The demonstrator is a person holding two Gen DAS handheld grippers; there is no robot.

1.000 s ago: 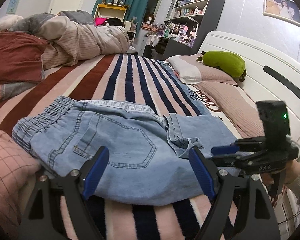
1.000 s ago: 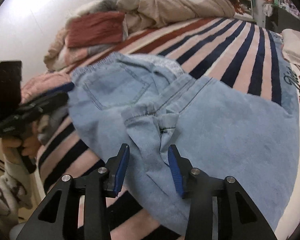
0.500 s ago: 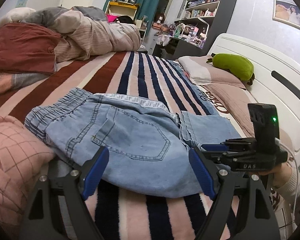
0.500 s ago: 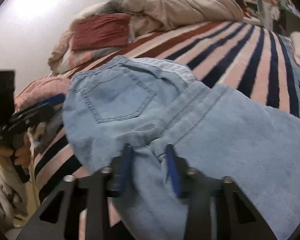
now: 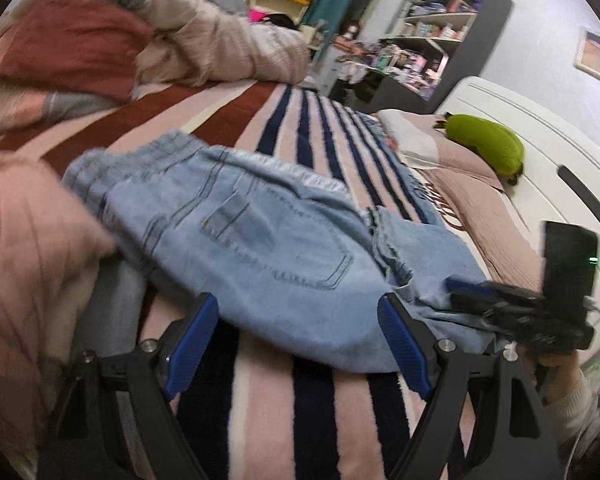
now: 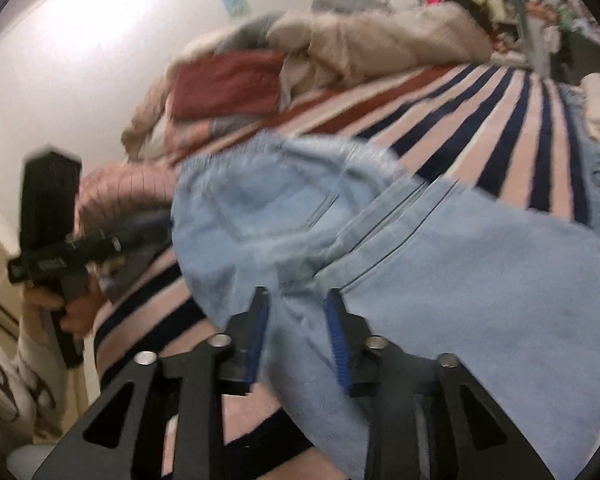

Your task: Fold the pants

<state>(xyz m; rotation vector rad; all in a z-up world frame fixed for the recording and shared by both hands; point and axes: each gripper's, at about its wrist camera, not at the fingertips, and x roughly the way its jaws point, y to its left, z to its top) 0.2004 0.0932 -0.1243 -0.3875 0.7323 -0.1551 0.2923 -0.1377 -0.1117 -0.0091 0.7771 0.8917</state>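
Light blue denim pants (image 5: 260, 248) lie back pocket up on the striped bedspread (image 5: 300, 400), with the elastic waistband at the far left. My left gripper (image 5: 296, 308) hovers open over the pants' near edge, nothing between its blue pads. My right gripper (image 6: 298, 300) has a bunched fold of denim (image 6: 300, 332) from the crotch seam between its pads. The fold fills the gap while the jaws are opening. From the left wrist view the right gripper (image 5: 464, 286) sits on the pants' right end. The right wrist view shows the left gripper (image 6: 148, 232) at the waistband side.
A heap of quilts (image 5: 220, 36) and a red blanket (image 5: 68, 48) fill the far side of the bed. A pink checked cloth (image 5: 20, 248) lies at the near left. Pillows (image 5: 416, 144), a green plush (image 5: 488, 144) and the white headboard (image 5: 568, 160) stand to the right.
My right gripper closed onto the crotch fold, then widened slightly, with denim drawn up between its pads. My left gripper sank and rolled, and the pants now sit nearer to it.
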